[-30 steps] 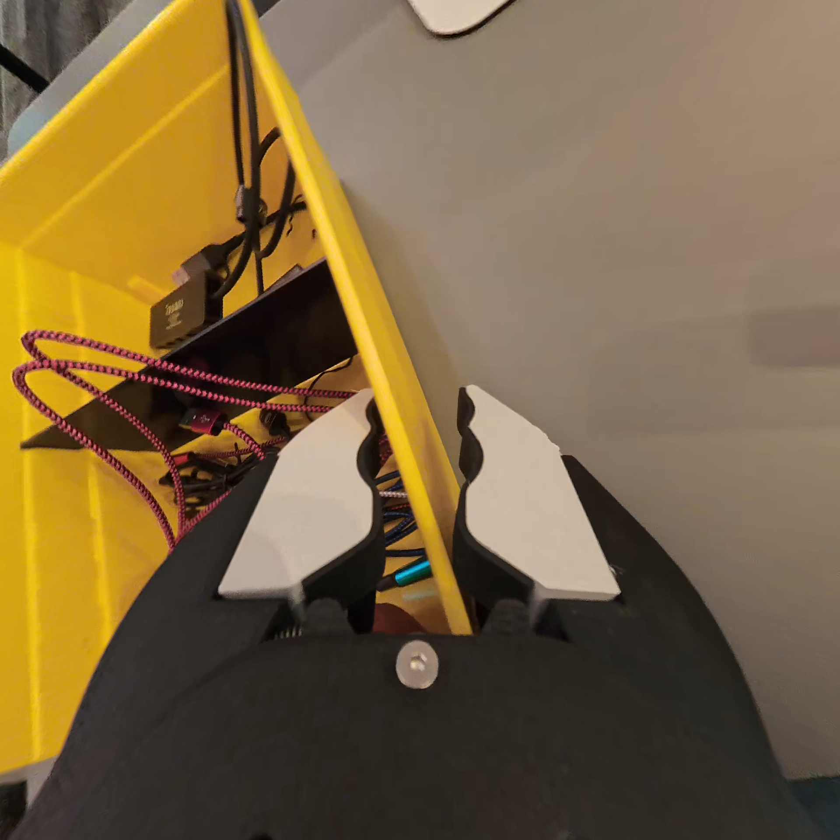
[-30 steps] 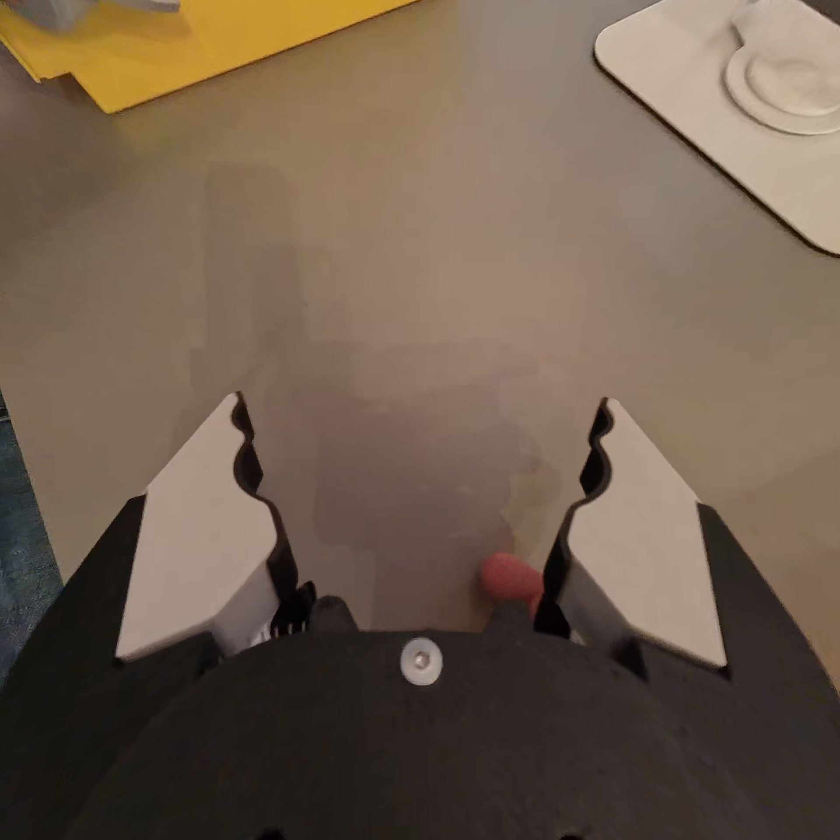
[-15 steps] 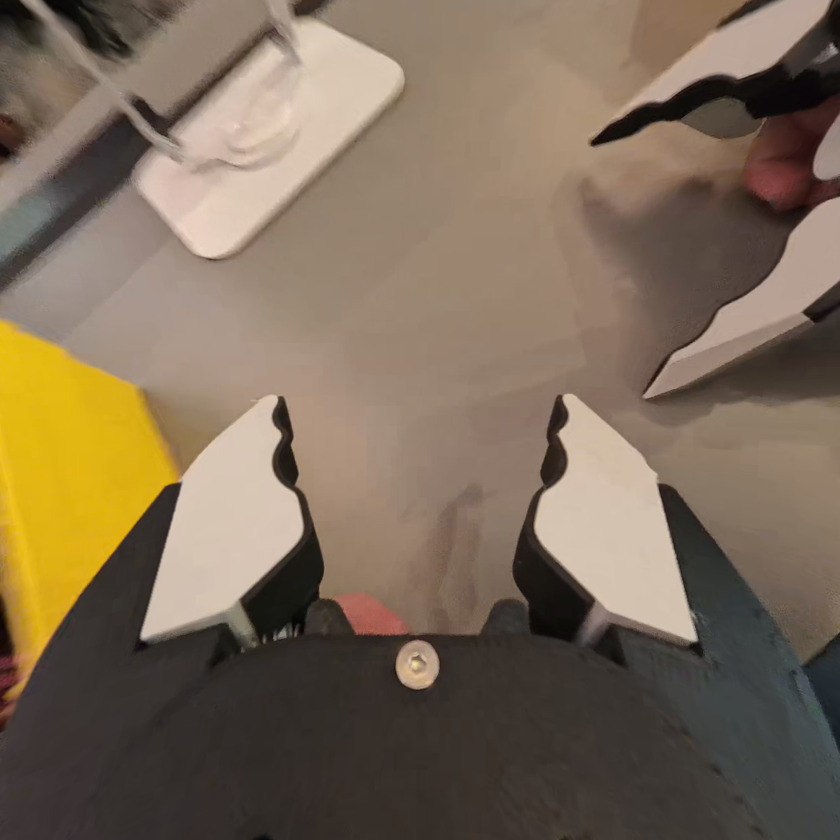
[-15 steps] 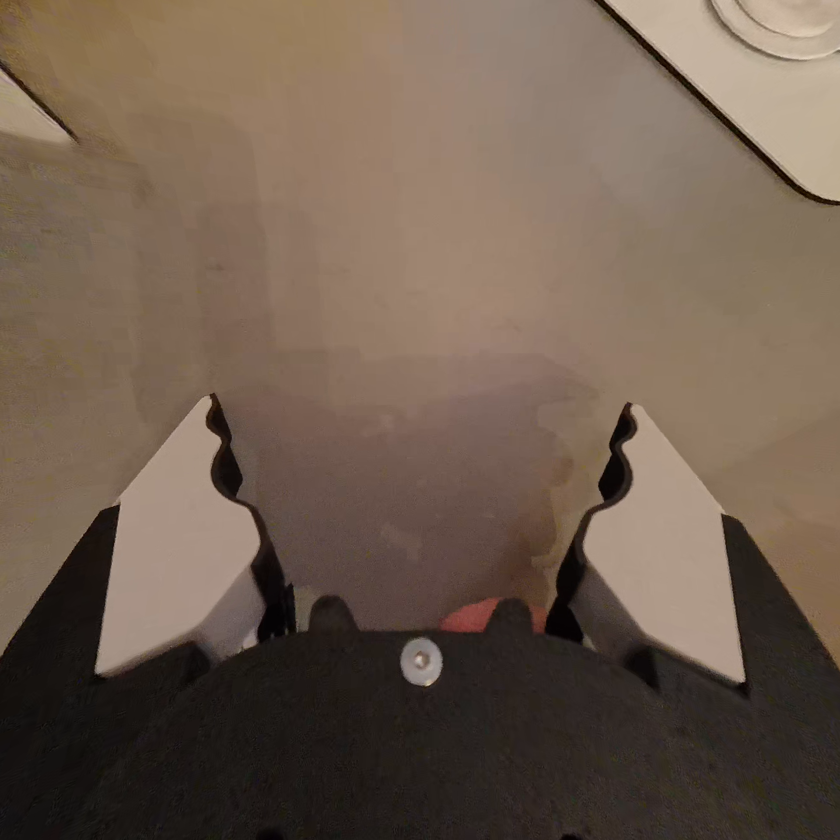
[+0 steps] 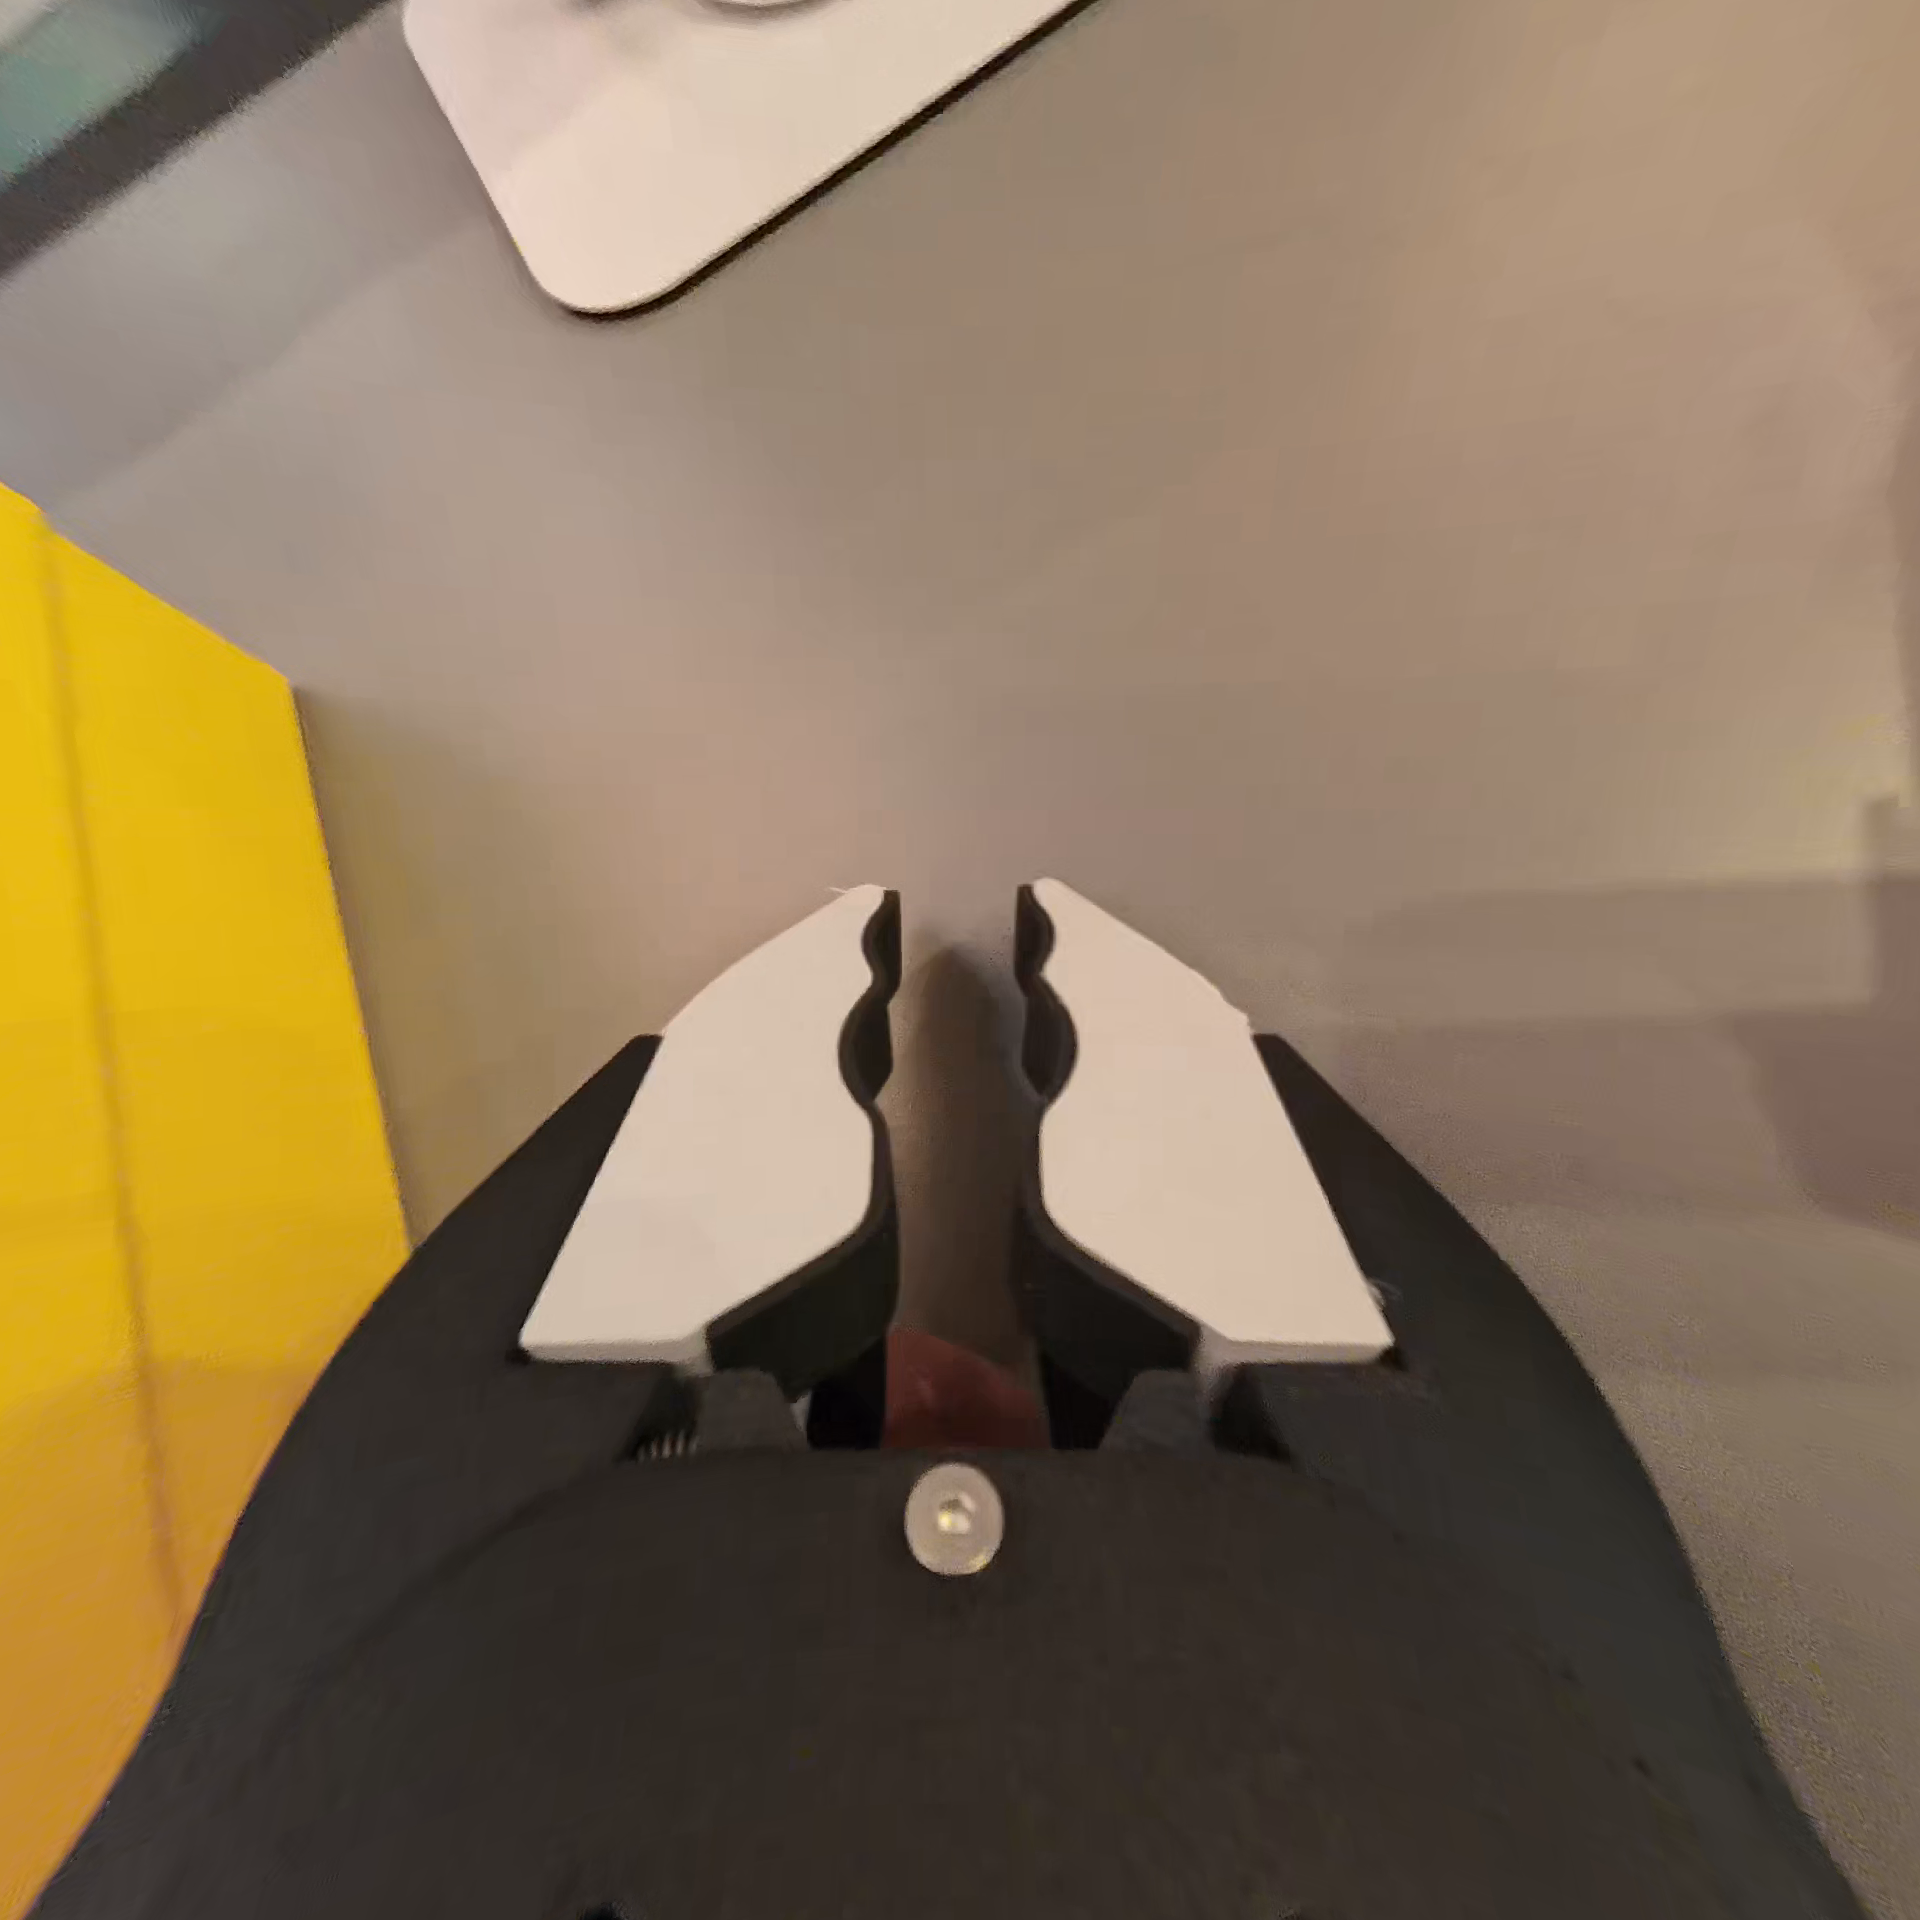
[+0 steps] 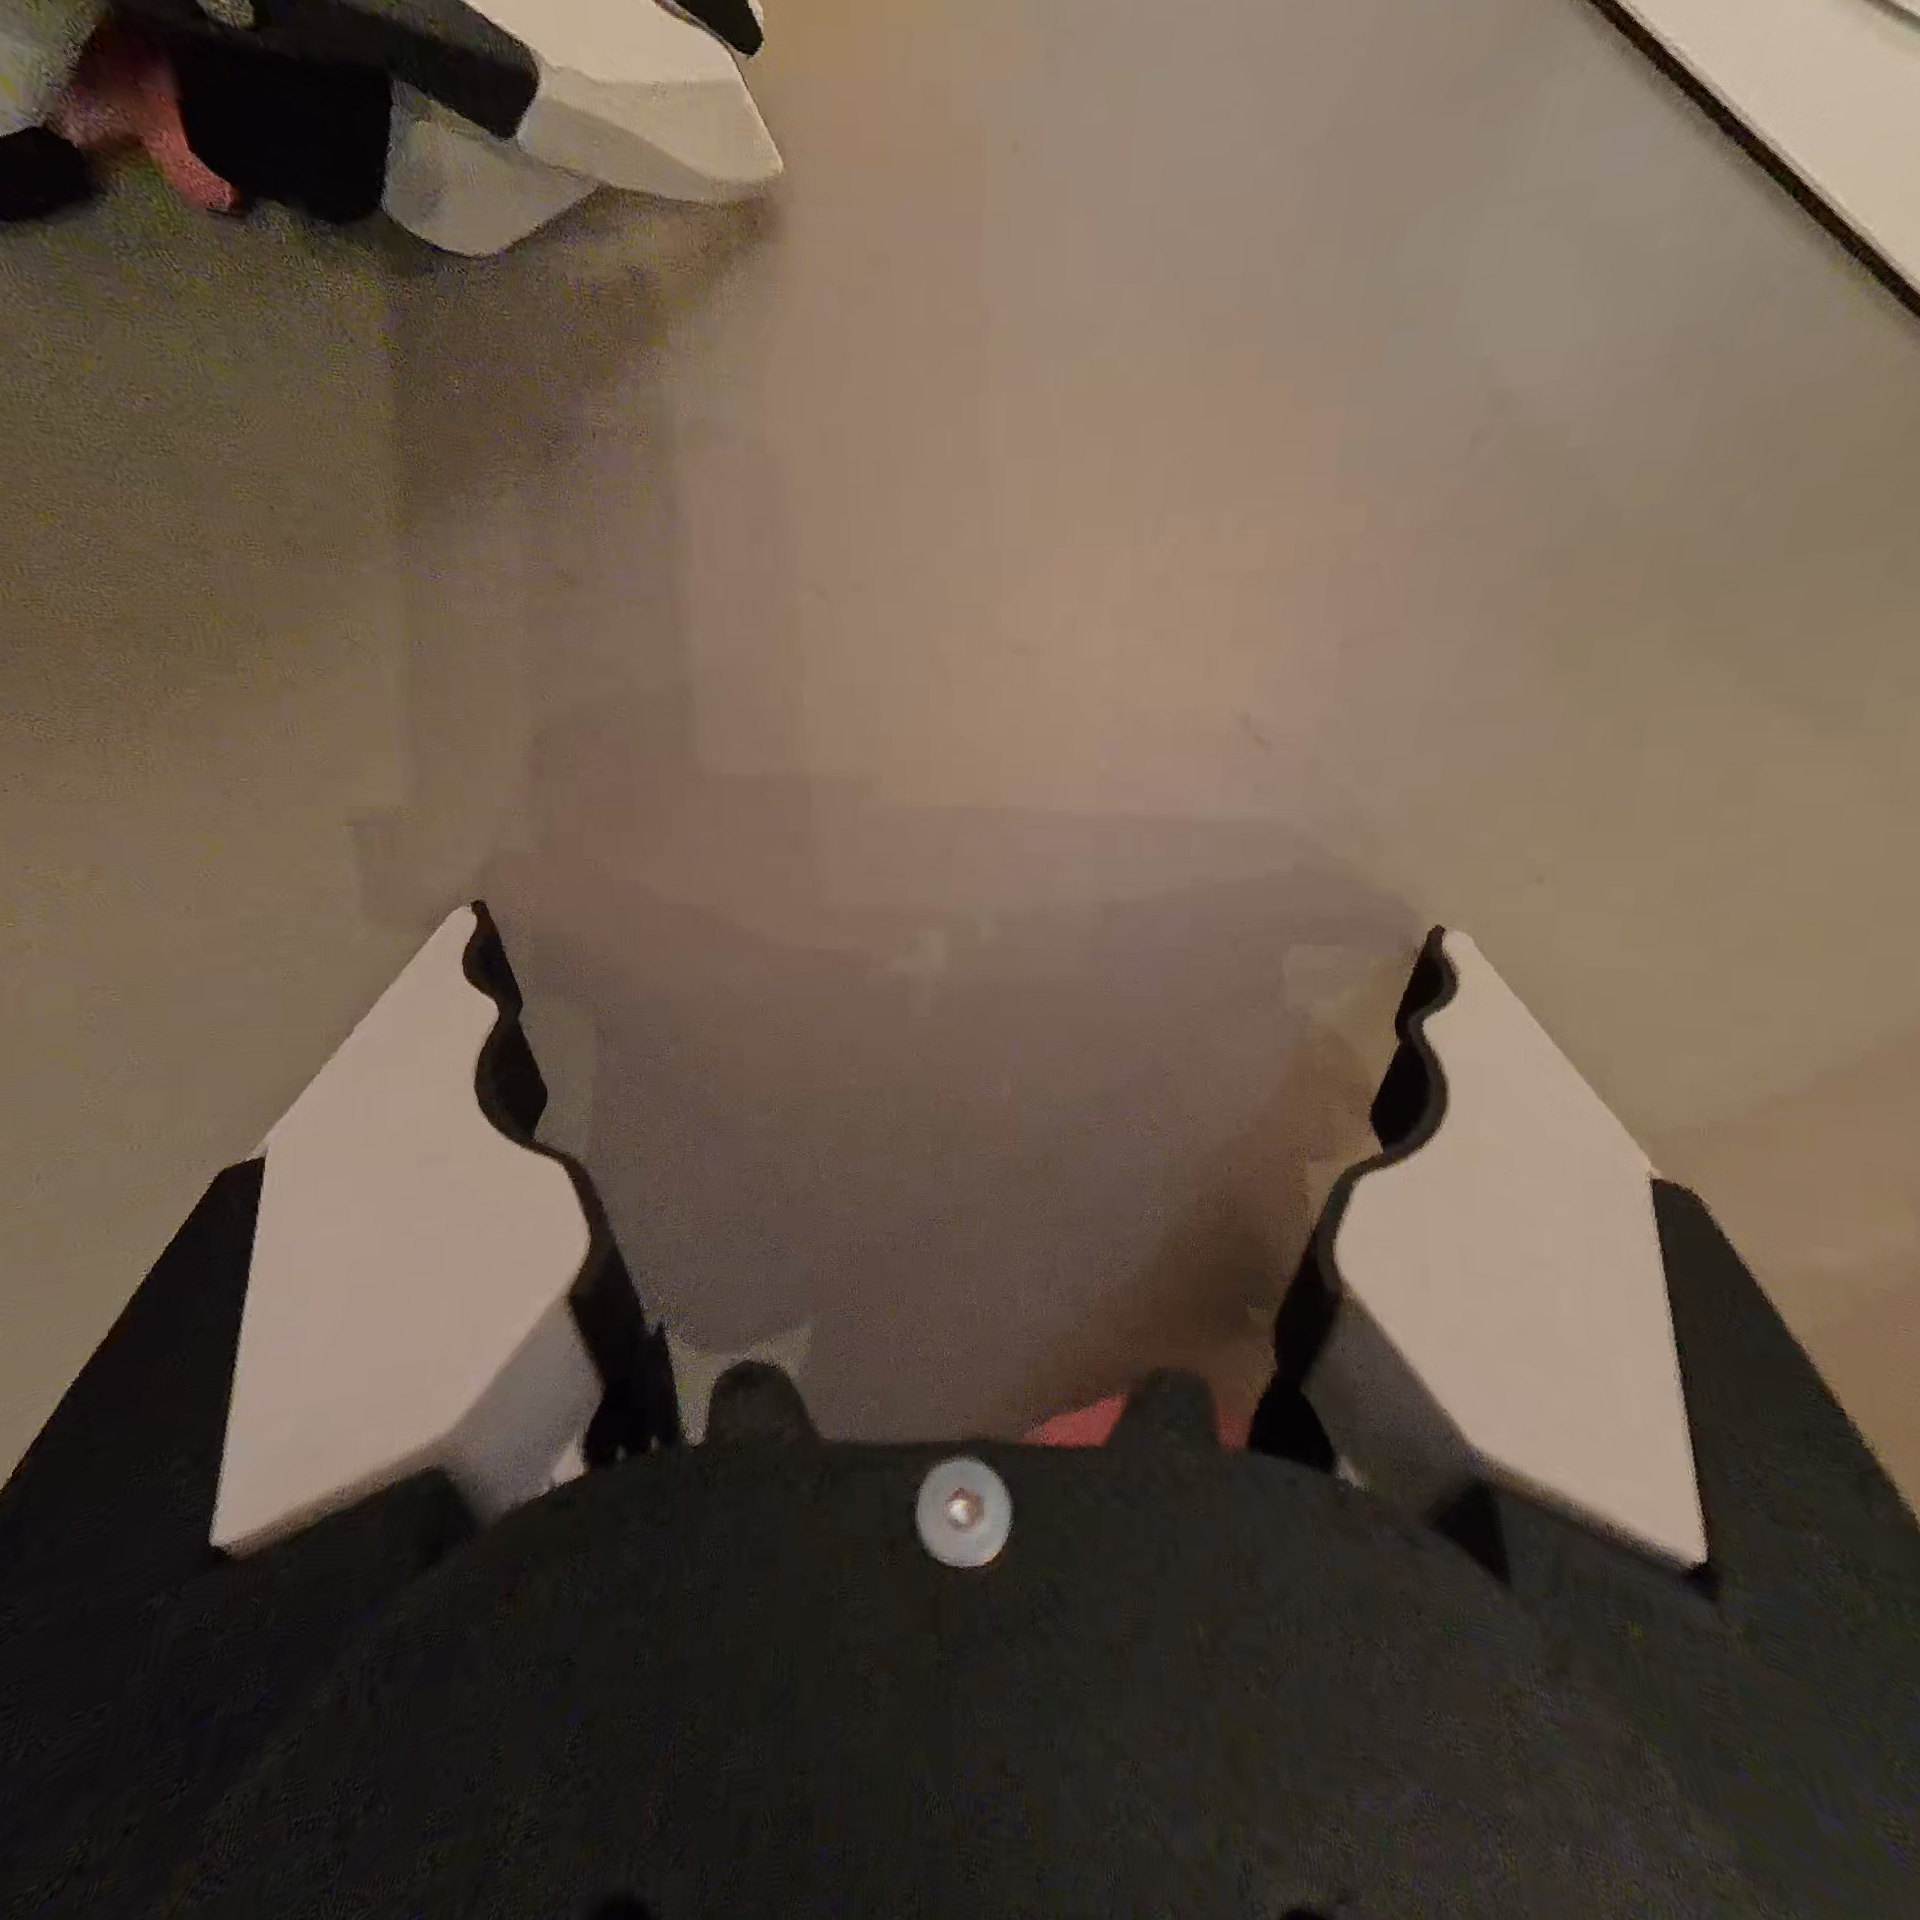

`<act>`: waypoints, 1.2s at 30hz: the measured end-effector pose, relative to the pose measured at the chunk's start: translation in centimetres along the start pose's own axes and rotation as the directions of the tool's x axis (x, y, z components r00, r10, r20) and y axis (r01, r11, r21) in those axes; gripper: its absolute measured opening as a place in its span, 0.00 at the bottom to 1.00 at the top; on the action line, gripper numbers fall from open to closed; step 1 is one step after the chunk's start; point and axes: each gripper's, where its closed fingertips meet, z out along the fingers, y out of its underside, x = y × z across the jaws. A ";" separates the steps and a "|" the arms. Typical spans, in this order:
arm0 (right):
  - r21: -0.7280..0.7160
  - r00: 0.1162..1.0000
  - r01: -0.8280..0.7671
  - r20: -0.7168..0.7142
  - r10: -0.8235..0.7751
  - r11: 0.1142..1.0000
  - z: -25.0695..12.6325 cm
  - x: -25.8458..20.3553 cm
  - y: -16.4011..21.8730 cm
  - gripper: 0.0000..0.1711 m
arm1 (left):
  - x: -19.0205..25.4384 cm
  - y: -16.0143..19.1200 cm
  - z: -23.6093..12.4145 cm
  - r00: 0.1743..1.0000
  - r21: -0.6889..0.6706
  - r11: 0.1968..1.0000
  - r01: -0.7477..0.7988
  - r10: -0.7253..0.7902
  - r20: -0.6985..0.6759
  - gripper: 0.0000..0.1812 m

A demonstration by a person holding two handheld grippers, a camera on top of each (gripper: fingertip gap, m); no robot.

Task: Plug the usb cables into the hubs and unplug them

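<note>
No cable or hub shows in either view. My left gripper (image 5: 954,902) hovers over the bare grey table (image 5: 1039,623), just right of the yellow bin (image 5: 156,1039). Its fingers are almost together, with only a narrow gap and nothing between them. My right gripper (image 6: 956,920) is wide open and empty, low over the table (image 6: 1039,520). The left gripper also shows in the right wrist view (image 6: 623,135) at the top left, resting near the tabletop. The inside of the bin is hidden.
A white mat (image 5: 727,135) lies on the table ahead of the left gripper; its corner also shows in the right wrist view (image 6: 1818,125) at the top right. The bin's outer wall stands close on the left. Tip to tip, the grippers are about 15 centimeters apart.
The left gripper let go of the bin's wall, swung out over the table, opened wide, then closed to a narrow gap. The right gripper stayed open and drifted over the table.
</note>
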 end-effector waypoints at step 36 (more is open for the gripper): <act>0.001 0.983 -0.142 -0.116 0.142 0.990 1.0 3.0 -0.8 0.94 | 3.7 -0.1 0.2 0.919 0.003 0.993 -0.120 0.112 -0.377 0.54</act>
